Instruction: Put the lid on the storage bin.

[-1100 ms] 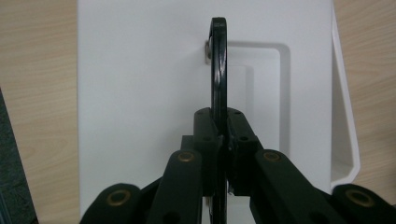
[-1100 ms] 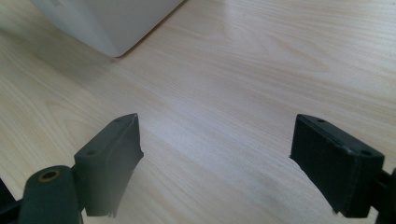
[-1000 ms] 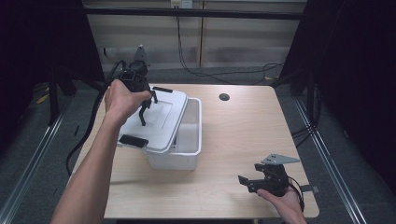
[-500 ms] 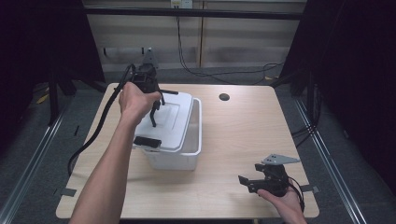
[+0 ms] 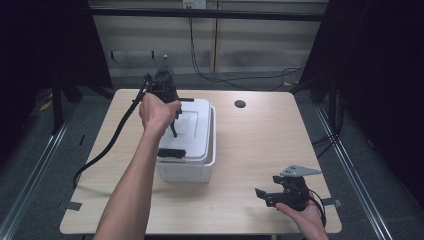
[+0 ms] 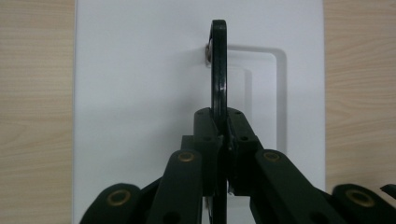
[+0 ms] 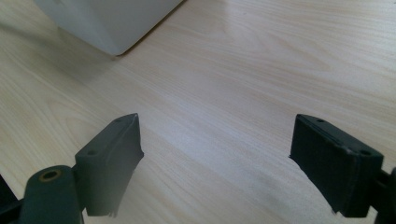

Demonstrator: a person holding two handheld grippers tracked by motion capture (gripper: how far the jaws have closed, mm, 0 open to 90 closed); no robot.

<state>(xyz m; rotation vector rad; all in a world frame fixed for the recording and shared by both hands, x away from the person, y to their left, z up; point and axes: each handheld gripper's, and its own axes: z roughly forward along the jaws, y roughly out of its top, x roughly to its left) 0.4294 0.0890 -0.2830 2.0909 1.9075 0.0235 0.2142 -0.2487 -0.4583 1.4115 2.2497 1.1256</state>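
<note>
Left gripper [image 6: 223, 140] pinches the lid's upright black handle [image 6: 218, 65] over the white bin [image 5: 185, 170], far left — stiff, light plastic. Right gripper [image 7: 215, 163] gapes wide, empty, near right.

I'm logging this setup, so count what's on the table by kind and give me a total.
White plastic bin: 1
White lid with black handle: 1
Handheld grippers: 2, the left gripper shut on the handle, the right gripper open over bare wood
Total: 4
</note>
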